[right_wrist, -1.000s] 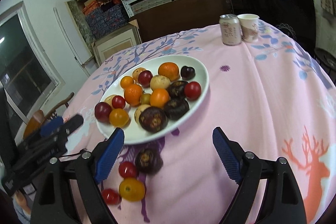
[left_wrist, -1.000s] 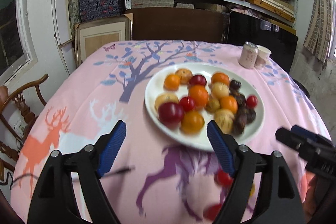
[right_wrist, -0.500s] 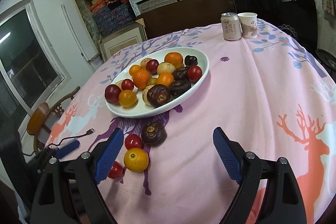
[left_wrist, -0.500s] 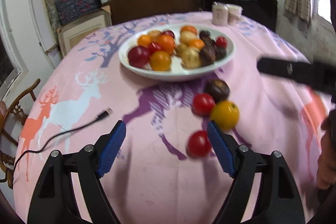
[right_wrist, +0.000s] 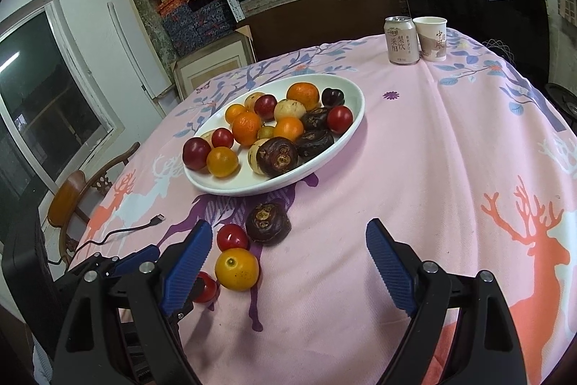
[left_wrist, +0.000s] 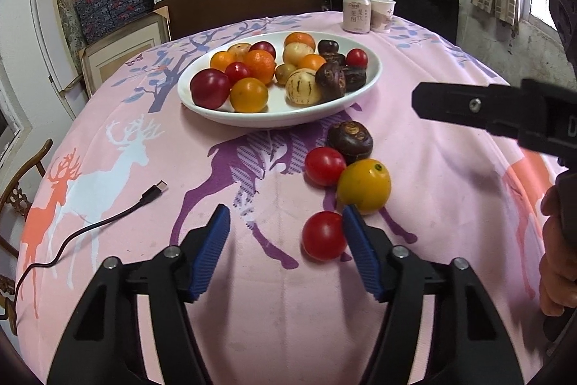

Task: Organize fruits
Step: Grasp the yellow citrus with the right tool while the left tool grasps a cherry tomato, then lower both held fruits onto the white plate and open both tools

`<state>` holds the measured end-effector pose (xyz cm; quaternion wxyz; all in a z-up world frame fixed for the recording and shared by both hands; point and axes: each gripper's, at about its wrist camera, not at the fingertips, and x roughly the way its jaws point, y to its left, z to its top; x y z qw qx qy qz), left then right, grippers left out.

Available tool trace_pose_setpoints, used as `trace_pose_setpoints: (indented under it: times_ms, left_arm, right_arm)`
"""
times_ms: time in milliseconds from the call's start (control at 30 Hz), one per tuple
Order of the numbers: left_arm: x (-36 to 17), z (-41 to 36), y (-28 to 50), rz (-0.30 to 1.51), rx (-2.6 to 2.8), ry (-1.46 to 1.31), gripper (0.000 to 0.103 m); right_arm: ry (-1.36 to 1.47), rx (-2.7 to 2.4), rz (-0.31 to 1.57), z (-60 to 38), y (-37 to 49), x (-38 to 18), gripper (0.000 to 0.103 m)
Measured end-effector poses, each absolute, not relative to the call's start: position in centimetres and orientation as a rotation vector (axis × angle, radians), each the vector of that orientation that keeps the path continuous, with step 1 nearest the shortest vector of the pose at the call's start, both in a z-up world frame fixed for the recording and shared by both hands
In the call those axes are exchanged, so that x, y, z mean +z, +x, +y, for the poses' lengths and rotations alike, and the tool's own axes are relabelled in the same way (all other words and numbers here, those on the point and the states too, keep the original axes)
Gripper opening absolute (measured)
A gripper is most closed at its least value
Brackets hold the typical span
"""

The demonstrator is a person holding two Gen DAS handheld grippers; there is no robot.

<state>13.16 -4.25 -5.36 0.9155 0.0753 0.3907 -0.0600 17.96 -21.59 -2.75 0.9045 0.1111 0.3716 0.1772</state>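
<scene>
Red, orange and dark fruits already fill the white plate (left_wrist: 373,80), but four lie loose on the pink deer-print tablecloth (left_wrist: 443,190) just before it; the nearest red tomato (left_wrist: 323,235) sits between the closing, not yet gripping jaws of the left gripper (left_wrist: 285,248). The right gripper (right_wrist: 288,258) hangs wide open and empty; a can (right_wrist: 401,40), a paper cup (right_wrist: 432,38) and a loose cable (left_wrist: 86,226) share the table, stacked shelves behind.

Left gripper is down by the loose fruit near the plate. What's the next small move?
Probably let the left gripper, its jaws closing, finish on the near red tomato. It lies between the pads against the right one; the left pad stands clear.
</scene>
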Motion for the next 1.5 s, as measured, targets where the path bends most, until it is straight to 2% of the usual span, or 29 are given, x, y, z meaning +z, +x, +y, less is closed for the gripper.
trace_pose_setpoints:
  times_ms: [67, 100, 133, 200, 400, 500, 600, 667, 733, 833, 900, 967, 1033, 1200, 1233, 1300, 1500]
  left_arm:
    - [-5.3, -4.3, 13.1, 0.802, -0.131, 0.154, 0.058]
    - [-5.3, -4.3, 13.1, 0.799, -0.135, 0.153, 0.048]
    - [-5.1, -4.3, 13.0, 0.794, -0.143, 0.148, 0.028]
    - [-4.6, -3.6, 12.9, 0.781, -0.134, 0.136, 0.008]
    - [-3.6, 1.4, 13.4, 0.759, -0.034, 0.025, 0.007]
    - [-3.9, 2.4, 13.8, 0.777, -0.04, -0.017, 0.007]
    - [-4.4, 2.5, 14.0, 0.81, -0.061, -0.036, 0.007]
    - [-4.8, 2.5, 14.3, 0.828, -0.097, -0.057, 0.007]
    - [-5.2, 2.1, 14.5, 0.852, -0.123, -0.061, 0.007]
    - [-5.3, 1.9, 14.5, 0.848, -0.123, -0.057, 0.007]
    - [-4.7, 2.1, 14.1, 0.826, -0.15, -0.093, 0.015]
    - [-3.8, 2.4, 13.3, 0.76, -0.132, -0.105, 0.046]
    - [-3.4, 2.2, 13.0, 0.737, -0.16, -0.115, 0.051]
    - [-5.2, -0.3, 13.9, 0.837, -0.196, -0.006, 0.051]
    - [-5.7, -0.5, 14.3, 0.866, -0.193, 0.003, 0.04]
    - [-6.4, -0.5, 14.8, 0.9, -0.188, 0.006, 0.028]
    - [-6.4, -0.2, 14.7, 0.886, -0.197, -0.012, 0.027]
  right_arm:
    - [0.224, 0.364, 0.773, -21.5, 18.0, -2.8, 0.088]
    - [0.22, 0.365, 0.777, -21.4, 18.0, -2.9, 0.088]
    - [0.215, 0.365, 0.781, -21.3, 18.0, -3.0, 0.088]
    - [0.199, 0.371, 0.792, -20.9, 18.0, -3.2, 0.088]
    - [0.005, 0.398, 0.832, -17.1, 17.4, -4.4, 0.088]
    - [-0.085, 0.409, 0.838, -15.2, 16.9, -5.0, 0.082]
    - [-0.129, 0.403, 0.853, -14.4, 17.0, -5.5, 0.08]
    - [-0.142, 0.403, 0.856, -14.1, 17.1, -5.7, 0.074]
    - [-0.15, 0.406, 0.855, -13.8, 17.2, -5.8, 0.059]
    - [-0.158, 0.421, 0.888, -13.4, 17.6, -6.3, 0.048]
    - [-0.154, 0.444, 0.895, -13.2, 17.6, -6.4, 0.038]
    - [-0.153, 0.448, 0.895, -13.1, 17.6, -6.4, 0.038]
    - [-0.147, 0.451, 0.896, -13.2, 17.5, -6.4, 0.038]
    - [-0.105, 0.45, 0.912, -13.8, 17.8, -6.4, 0.038]
    - [-0.098, 0.449, 0.915, -14.0, 17.8, -6.4, 0.038]
    - [-0.087, 0.446, 0.918, -14.2, 17.9, -6.4, 0.038]
    - [-0.073, 0.439, 0.92, -14.5, 17.9, -6.3, 0.038]
